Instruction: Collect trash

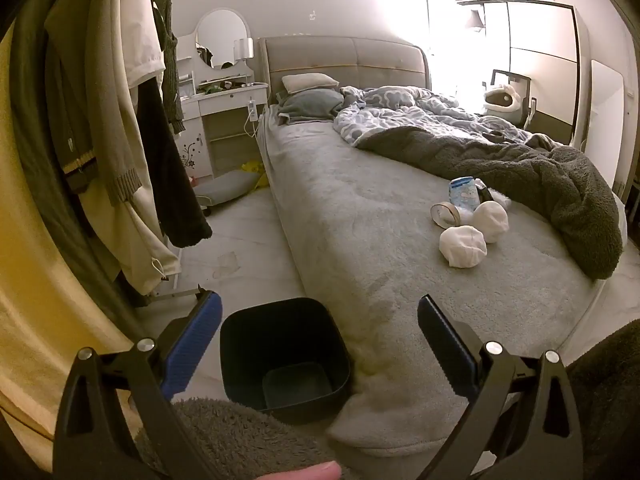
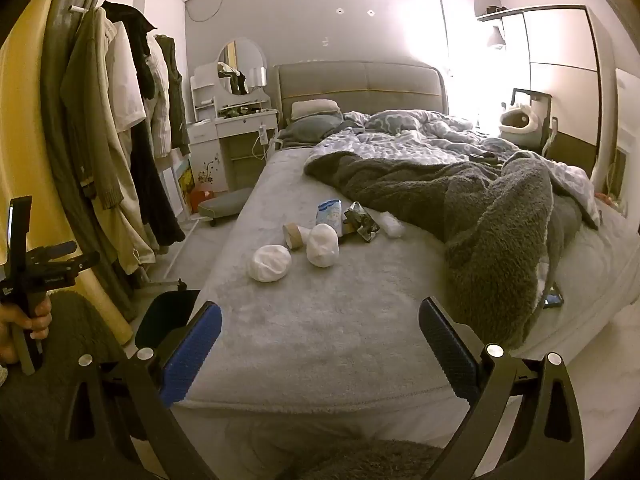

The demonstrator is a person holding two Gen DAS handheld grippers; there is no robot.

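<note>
— Left gripper (image 1: 319,326): jaws spread wide, nothing between them; the black square bin (image 1: 285,354) sits on the floor just below, against the bed (image 1: 360,208).

— And the trash?

— Ahead and right on the plush cover: two crumpled white wads (image 1: 463,246), a cardboard roll (image 1: 445,213).

— Right gripper (image 2: 320,330), also wide apart and empty, sees them straight ahead, plus a crinkled wrapper (image 2: 360,220). Soft wads may slip; pads could snag fleece.

Bedroom contents: grey upholstered headboard (image 2: 360,84) standing at the far wall; two pillows (image 1: 310,94) lying stacked beneath it; patterned duvet (image 2: 400,136) and dark fleece blanket (image 2: 496,220) lying rumpled across the bed (image 2: 320,340). White dressing table (image 1: 224,104) with round mirror (image 1: 221,38) standing left. Clothes (image 2: 120,128) hanging on a rack.
</note>
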